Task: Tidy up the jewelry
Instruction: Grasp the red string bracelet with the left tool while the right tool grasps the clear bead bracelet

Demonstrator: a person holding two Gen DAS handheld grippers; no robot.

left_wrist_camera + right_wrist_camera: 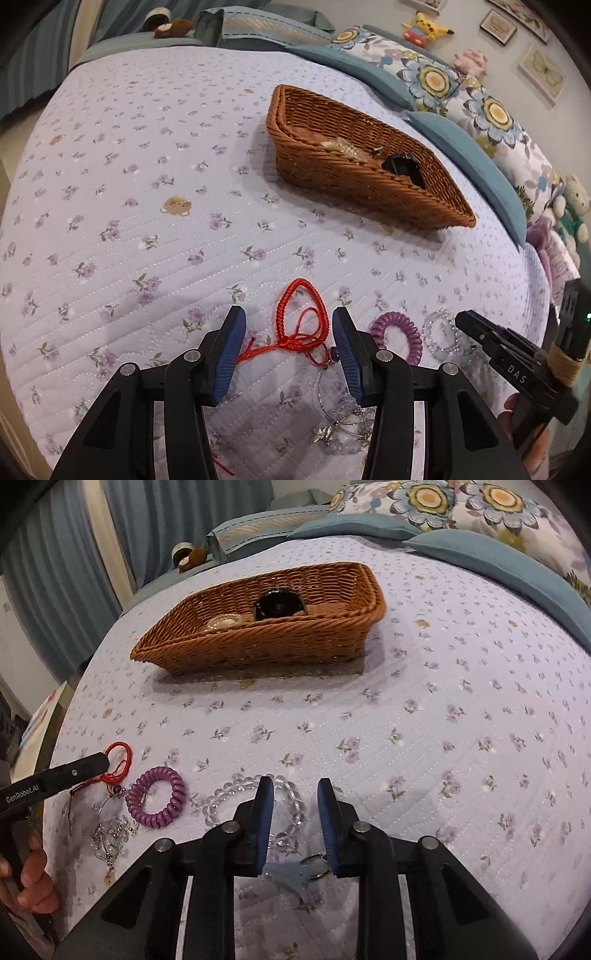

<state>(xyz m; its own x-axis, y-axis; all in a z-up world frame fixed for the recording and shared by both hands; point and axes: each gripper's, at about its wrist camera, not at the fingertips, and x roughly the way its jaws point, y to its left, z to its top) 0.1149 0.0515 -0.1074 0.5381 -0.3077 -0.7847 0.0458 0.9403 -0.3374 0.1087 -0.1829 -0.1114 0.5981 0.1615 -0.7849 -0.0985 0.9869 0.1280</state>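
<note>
Now | step: pick-up of red cord bracelet [301,317], lying on quilt [147,184] between spread jaws of left gripper [289,325] | right gripper [295,794] jaws apart, empty, over clear bead bracelet [221,797] | next, likely: lower, pinch cord, carry to wicker basket [354,184] ahead

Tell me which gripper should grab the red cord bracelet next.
Left. The left gripper is open with the red cord bracelet lying right between its fingers. The right gripper is open over the clear bead bracelet, farther away.
</note>
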